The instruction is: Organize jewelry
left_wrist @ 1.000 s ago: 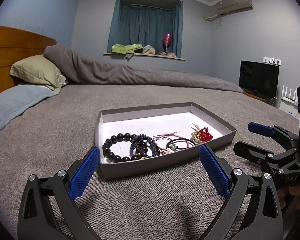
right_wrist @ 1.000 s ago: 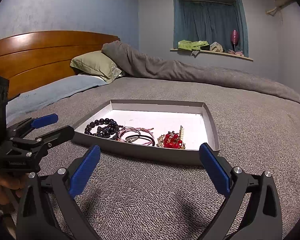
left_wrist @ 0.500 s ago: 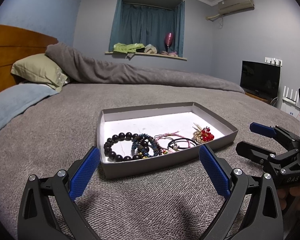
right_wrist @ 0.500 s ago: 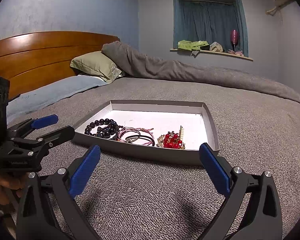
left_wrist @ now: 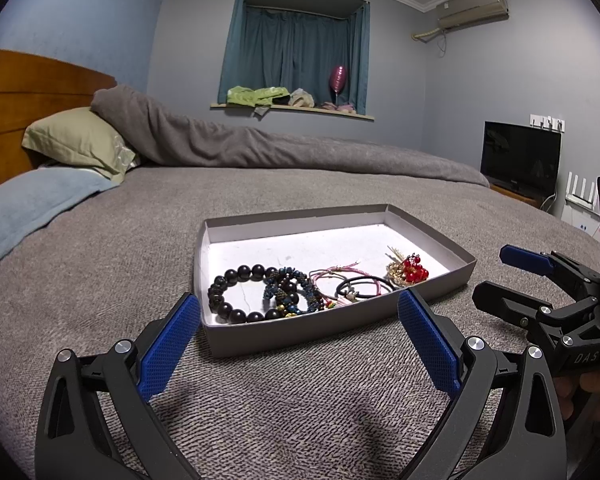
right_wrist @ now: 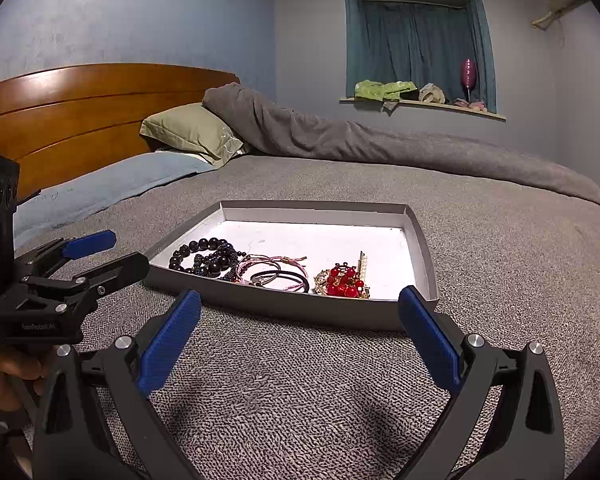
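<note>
A shallow grey tray (left_wrist: 260, 338) with a white floor lies on the grey bed cover; it also shows in the right wrist view (right_wrist: 300, 308). In it lie a black bead bracelet (left_wrist: 236, 294), a dark blue beaded bracelet (left_wrist: 290, 290), pink cords and black hair ties (left_wrist: 360, 284), and a red-and-gold hair clip (left_wrist: 410, 272). My left gripper (left_wrist: 298, 344) is open and empty just in front of the tray's near wall. My right gripper (right_wrist: 300, 336) is open and empty before the tray; it also shows in the left wrist view (left_wrist: 504, 276).
A green pillow (left_wrist: 76, 142) and a blue pillow (left_wrist: 28, 204) lie at the wooden headboard (right_wrist: 80, 108). A rolled grey duvet (left_wrist: 260, 148) runs along the far side. A TV (left_wrist: 520, 156) stands at the right wall.
The left wrist view has shifted slightly, so the tray sits a little nearer and more to the right. The right gripper has hardly moved. Both stay open.
</note>
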`<control>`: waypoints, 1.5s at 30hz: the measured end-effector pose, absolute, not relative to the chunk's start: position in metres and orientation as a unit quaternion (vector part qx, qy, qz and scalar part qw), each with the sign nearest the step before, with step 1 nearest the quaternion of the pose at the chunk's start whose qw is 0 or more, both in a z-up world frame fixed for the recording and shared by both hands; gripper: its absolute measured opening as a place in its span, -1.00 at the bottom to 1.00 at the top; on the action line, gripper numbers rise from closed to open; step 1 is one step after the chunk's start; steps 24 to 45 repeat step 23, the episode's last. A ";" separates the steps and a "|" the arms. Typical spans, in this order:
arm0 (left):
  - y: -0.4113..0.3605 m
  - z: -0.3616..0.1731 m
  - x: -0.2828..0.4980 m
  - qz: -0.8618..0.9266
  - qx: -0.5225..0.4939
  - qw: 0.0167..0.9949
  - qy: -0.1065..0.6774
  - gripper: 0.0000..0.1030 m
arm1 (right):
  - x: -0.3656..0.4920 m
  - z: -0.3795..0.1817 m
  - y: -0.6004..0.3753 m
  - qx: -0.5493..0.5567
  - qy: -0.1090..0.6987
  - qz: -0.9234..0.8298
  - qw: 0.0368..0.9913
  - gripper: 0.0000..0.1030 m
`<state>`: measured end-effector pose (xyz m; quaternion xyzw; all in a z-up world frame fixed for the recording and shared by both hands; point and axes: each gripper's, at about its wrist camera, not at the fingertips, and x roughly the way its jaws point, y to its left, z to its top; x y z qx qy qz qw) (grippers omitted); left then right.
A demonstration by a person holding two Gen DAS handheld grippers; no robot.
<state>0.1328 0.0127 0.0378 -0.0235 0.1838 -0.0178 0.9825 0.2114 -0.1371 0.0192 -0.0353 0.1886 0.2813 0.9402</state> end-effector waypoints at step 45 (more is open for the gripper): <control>0.018 0.036 0.136 -0.023 -0.041 0.981 0.187 0.90 | 0.213 0.021 -0.141 -0.026 0.193 0.281 0.940 0.89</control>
